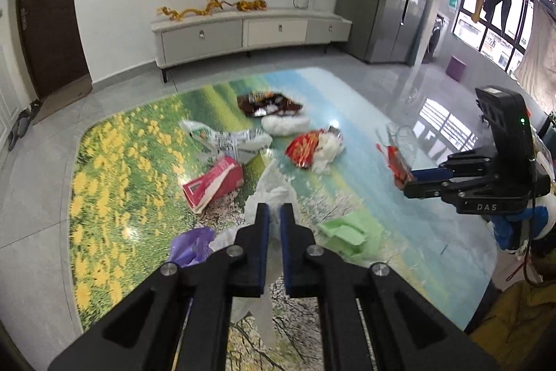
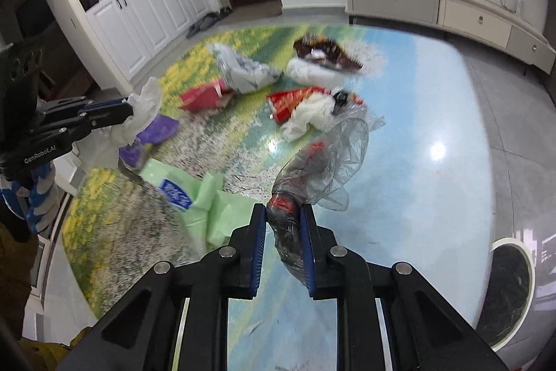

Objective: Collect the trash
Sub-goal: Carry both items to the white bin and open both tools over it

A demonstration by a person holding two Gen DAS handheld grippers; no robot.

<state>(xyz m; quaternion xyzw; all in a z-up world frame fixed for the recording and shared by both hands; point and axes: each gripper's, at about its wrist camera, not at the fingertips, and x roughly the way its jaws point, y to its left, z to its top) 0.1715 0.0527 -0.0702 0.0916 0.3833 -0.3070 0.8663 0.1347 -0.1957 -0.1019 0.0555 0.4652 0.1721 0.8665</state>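
Trash lies scattered on a table (image 1: 121, 183) printed with a flower meadow. My left gripper (image 1: 274, 214) is shut on a crumpled white plastic bag (image 1: 271, 190), which hangs down between its blue pads. The right wrist view shows that left gripper (image 2: 129, 113) lifted at the left edge with the white plastic bag (image 2: 144, 108) in it. My right gripper (image 2: 283, 212) is shut on a clear plastic bag (image 2: 330, 159) with a red wrapper inside. In the left wrist view the right gripper (image 1: 410, 179) holds it over the table's right side.
Still on the table are a red carton (image 1: 212, 183), a printed white bag (image 1: 226, 141), a brown snack bag (image 1: 267, 103), a red snack bag (image 1: 304, 148), a green packet (image 1: 347, 233) and a purple bag (image 1: 189, 246). A round white-rimmed bin (image 2: 510, 287) stands at the right.
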